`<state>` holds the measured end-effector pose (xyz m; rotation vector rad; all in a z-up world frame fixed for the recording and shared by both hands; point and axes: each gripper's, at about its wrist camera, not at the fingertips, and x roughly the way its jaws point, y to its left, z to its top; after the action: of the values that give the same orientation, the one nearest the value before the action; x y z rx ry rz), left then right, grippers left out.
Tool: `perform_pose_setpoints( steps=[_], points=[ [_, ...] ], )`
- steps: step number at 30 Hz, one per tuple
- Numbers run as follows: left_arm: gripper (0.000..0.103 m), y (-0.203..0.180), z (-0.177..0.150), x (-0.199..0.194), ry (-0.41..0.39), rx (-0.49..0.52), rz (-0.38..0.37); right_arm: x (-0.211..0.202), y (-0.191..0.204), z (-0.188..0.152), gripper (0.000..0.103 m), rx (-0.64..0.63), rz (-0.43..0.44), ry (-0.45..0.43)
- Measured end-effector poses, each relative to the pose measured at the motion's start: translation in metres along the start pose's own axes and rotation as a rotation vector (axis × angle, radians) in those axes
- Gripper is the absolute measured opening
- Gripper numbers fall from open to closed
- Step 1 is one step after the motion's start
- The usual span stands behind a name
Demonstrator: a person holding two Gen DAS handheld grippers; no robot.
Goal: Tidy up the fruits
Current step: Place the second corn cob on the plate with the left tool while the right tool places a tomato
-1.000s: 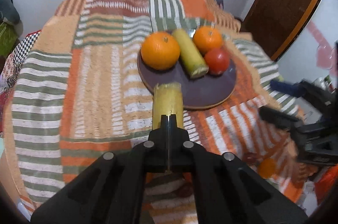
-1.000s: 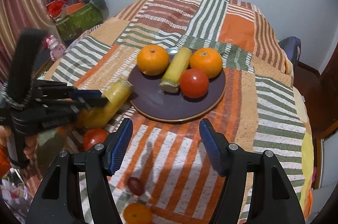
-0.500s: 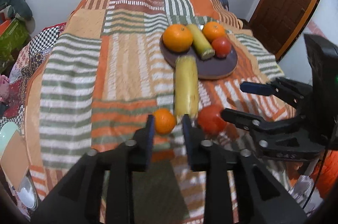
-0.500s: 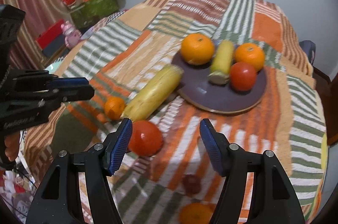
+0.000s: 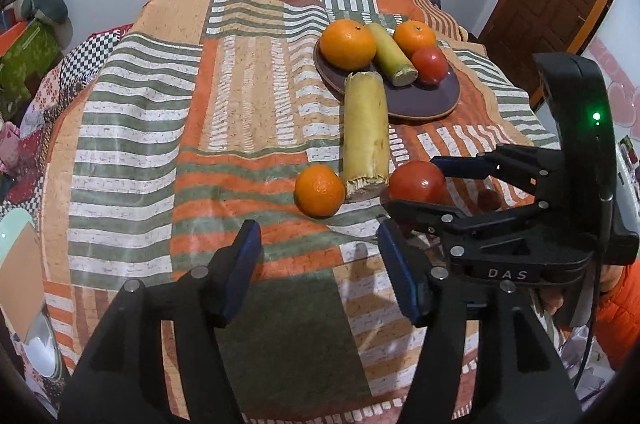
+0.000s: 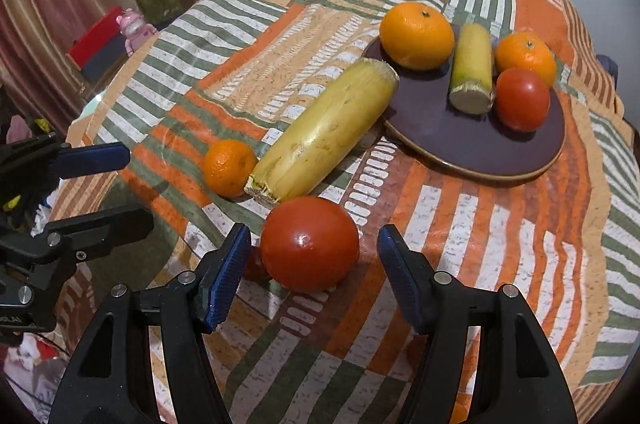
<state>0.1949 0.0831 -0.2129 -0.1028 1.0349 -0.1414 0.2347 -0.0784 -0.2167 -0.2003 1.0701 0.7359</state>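
Lying lengthwise, yellow stalk (image 6: pixel 324 131) toward plate (image 6: pixel 516 159)

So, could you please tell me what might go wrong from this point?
1. The long yellow piece lies with only its far end on the plate rim, just released as the left gripper was opening; it may roll or slide off.
2. The right gripper, open, straddles the near tomato off-centre, close to its left pad; closing could nudge the tomato sideways into the small orange and the yellow piece.
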Motion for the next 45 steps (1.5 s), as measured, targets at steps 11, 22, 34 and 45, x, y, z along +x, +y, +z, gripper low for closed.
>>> perform_pose_setpoints(
  steps=[11,22,34,45],
  points=[
    [0.061,-0.01,0.02,0.013,0.014,0.01,-0.032,-0.017,-0.013,0.003,0.044,0.011,0.034,-0.038],
    [0.061,-0.043,0.063,0.071,0.061,0.062,-0.011,-0.047,-0.073,0.015,0.044,0.074,-0.056,-0.131],
    [0.038,-0.039,0.078,0.104,0.126,0.054,-0.023,-0.04,-0.106,0.006,0.044,0.116,-0.048,-0.118],
    [0.038,-0.044,0.091,0.038,0.002,0.05,-0.067,-0.053,-0.115,0.009,0.044,0.119,-0.08,-0.144]
  ],
)
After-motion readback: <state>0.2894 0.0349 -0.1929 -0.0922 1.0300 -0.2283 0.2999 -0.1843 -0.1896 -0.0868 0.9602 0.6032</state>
